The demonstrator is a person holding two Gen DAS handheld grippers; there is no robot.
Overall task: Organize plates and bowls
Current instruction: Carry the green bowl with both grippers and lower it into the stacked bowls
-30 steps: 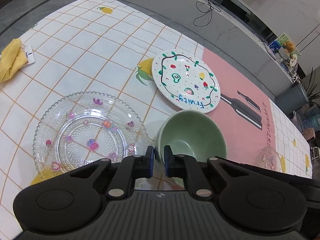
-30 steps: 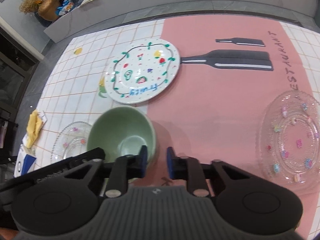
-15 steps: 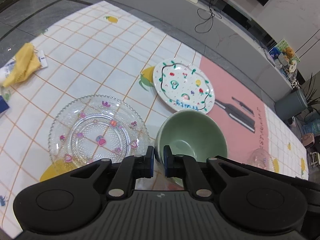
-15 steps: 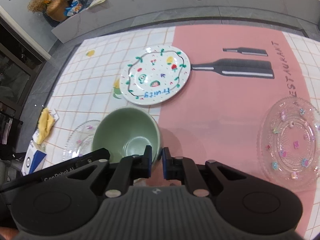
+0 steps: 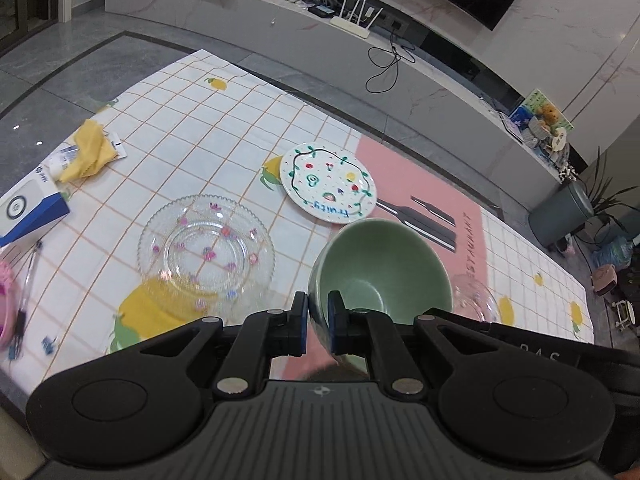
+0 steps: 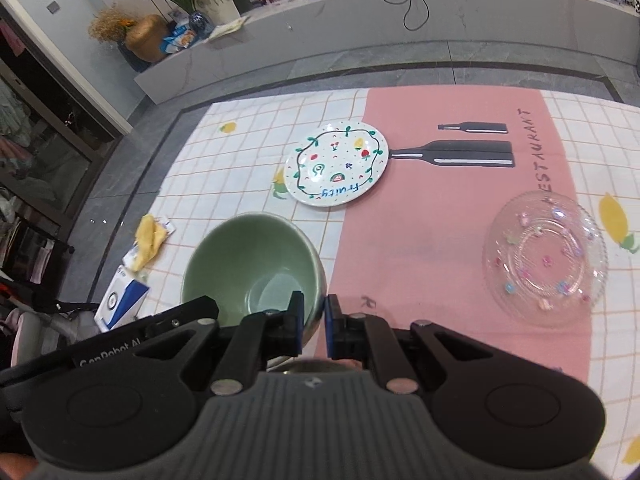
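A green bowl [image 5: 384, 264] hangs above the table, held by both grippers at once. My left gripper [image 5: 318, 316] is shut on its left rim, one pad inside the wall and one outside. My right gripper [image 6: 314, 320] is shut on the right rim of the bowl [image 6: 248, 256] in the same way. A white plate painted with fruit [image 5: 328, 182] [image 6: 336, 164] lies flat on the cloth beyond the bowl. One clear glass plate [image 5: 206, 248] lies to the bowl's left. A second glass plate [image 6: 544, 256] lies on the pink part at the right.
A yellow cloth [image 5: 86, 148], a blue and white box [image 5: 28, 208] and a pen [image 5: 24, 296] lie near the table's left edge. The checked tablecloth [image 5: 192, 120] ends at grey floor. A grey bin [image 5: 560, 216] and a low stone bench [image 6: 360, 20] stand beyond.
Both grippers have risen with the green bowl between them. The plates and the table look smaller and lower, and more of the room has come into view.
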